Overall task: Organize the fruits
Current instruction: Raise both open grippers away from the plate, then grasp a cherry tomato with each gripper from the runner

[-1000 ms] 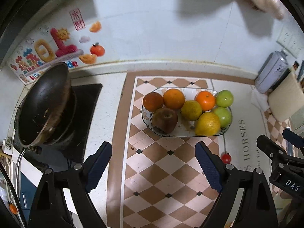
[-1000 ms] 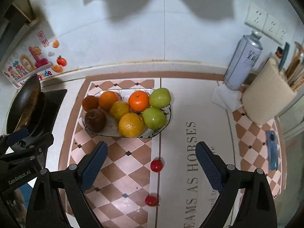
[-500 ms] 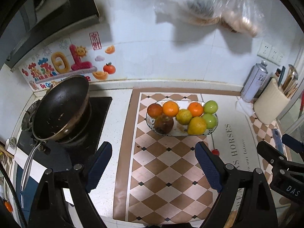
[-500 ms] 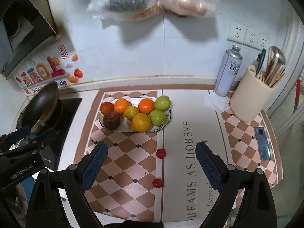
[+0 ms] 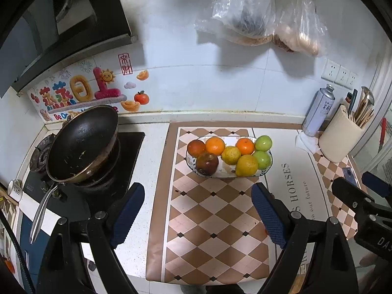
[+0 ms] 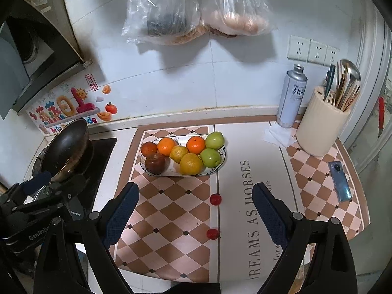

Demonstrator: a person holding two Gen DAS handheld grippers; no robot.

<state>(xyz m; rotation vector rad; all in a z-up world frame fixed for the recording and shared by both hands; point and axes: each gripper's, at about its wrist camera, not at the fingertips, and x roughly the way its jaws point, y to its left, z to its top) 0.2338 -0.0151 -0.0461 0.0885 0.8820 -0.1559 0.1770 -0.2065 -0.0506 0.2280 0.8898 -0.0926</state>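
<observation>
1. The two clear plastic bags hung on the white wall (image 6: 196,12) are cut off by the top edge in both views; their contents show only as a dark mass and pale rounded shapes that cannot be told.
2. The oval patterned fruit plate (image 6: 218,165) is largely covered by the fruit piled on it.
3. The two small red round fruits (image 6: 215,199) on the tabletop mat are too small to tell their kind; the left wrist view does not show them clearly.
4. The printed lettering on the checked mat (image 5: 292,183) is partly covered by the jaws.
5. The silver spray can label (image 6: 295,90) is too small to read.
6. The black range hood (image 5: 61,24) is cut off at the upper left.
</observation>
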